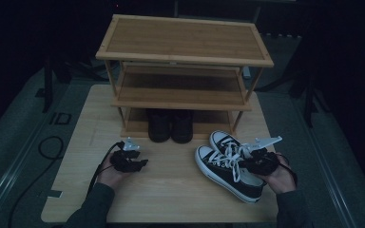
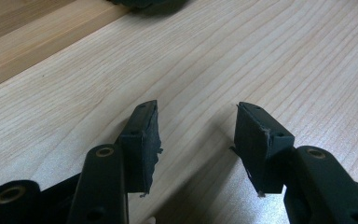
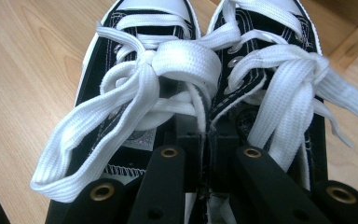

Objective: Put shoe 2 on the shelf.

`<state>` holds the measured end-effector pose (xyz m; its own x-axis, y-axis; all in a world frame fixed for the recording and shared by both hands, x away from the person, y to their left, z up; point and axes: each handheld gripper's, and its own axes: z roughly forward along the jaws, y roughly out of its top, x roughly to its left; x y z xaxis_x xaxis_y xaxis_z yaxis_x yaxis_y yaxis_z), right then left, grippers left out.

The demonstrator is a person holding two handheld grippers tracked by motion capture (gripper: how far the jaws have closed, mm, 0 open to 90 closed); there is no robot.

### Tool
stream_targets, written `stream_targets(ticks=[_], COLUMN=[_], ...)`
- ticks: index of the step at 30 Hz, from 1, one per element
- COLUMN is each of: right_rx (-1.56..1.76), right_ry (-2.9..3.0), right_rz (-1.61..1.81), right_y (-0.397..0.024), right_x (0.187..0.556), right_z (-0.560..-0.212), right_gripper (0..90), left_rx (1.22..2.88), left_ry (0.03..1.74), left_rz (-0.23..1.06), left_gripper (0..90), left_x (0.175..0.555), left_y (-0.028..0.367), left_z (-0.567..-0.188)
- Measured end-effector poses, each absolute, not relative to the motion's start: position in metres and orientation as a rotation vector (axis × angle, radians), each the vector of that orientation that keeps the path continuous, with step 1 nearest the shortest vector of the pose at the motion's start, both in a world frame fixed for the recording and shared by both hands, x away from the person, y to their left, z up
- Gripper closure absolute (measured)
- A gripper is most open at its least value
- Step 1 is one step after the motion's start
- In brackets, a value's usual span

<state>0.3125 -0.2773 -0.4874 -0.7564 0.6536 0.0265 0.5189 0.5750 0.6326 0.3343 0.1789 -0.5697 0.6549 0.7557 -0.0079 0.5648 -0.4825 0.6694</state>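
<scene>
Right now the right gripper (image 1: 255, 160) sits over the pair of black sneakers (image 1: 228, 164) at the right front of the worktop (image 1: 171, 185), its jaws pressed together on the adjoining inner collars of the two shoes, as the right gripper view shows, with white laces (image 3: 168, 65) looped just ahead of them. The sneakers lie side by side, touching, toes angled toward the shoe rack (image 1: 185, 40); the heel of the nearer one comes close to the worktop's front right edge. The left gripper (image 1: 130, 160) hovers low over bare wood at the left front, jaws apart with nothing between them. Between the two grippers is an open stretch of worktop. On the rack's bottom shelf a pair of dark shoes (image 1: 170, 126) occupies the middle; the middle shelf (image 1: 180, 88) and top shelf are bare, and the rack's front edge lies just behind the sneakers' toes.
</scene>
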Motion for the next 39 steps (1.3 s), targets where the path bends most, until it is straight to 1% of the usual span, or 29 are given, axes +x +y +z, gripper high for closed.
stream_targets(ticks=[20,39], right_rx=[0.805,0.631], right_ry=[2.642,2.700], right_rz=[0.926,0.967], right_y=[-0.258,-0.244], right_x=[0.325,0.332], right_z=[-0.453,-0.429], right_gripper=[85.8,85.7], left_rx=[2.218,2.215], left_ry=[1.017,1.021], left_rz=[0.377,0.377], left_gripper=[50.3,50.4], left_x=[0.334,0.334], left_y=[0.179,0.179], left_z=[-0.570,-0.570])
